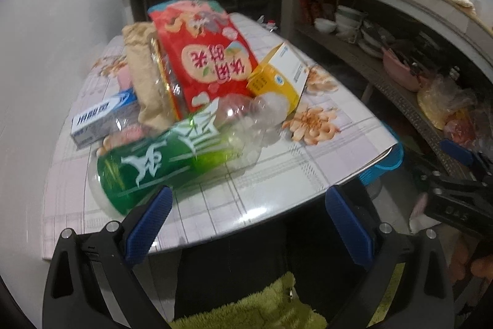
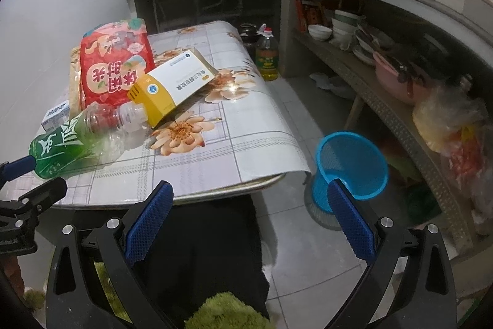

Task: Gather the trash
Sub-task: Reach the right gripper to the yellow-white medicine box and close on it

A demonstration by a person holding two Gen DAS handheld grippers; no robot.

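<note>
On the floral table (image 1: pixel 308 168) (image 2: pixel 246 144) lies a heap of trash. An empty green-labelled plastic bottle (image 1: pixel 172 156) (image 2: pixel 80 137) lies on its side at the front. Behind it are a red snack bag (image 1: pixel 206 57) (image 2: pixel 114 67), a yellow and white carton (image 1: pixel 277 76) (image 2: pixel 172 85), a beige paper bag (image 1: pixel 144 76) and a blue and white box (image 1: pixel 104 119) (image 2: pixel 55 113). My left gripper (image 1: pixel 246 224) is open just short of the bottle's base. My right gripper (image 2: pixel 249 221) is open at the table's near edge, holding nothing. A blue mesh bin (image 2: pixel 351 165) (image 1: pixel 385 162) stands on the floor to the right.
A concrete counter with a lower shelf (image 2: pixel 385 100) of bowls, a pink basin and plastic bags runs along the right. An oil bottle (image 2: pixel 267 57) stands on the tiled floor behind the table. A white wall closes the left side. A person's dark trousers (image 2: pixel 209 252) are below.
</note>
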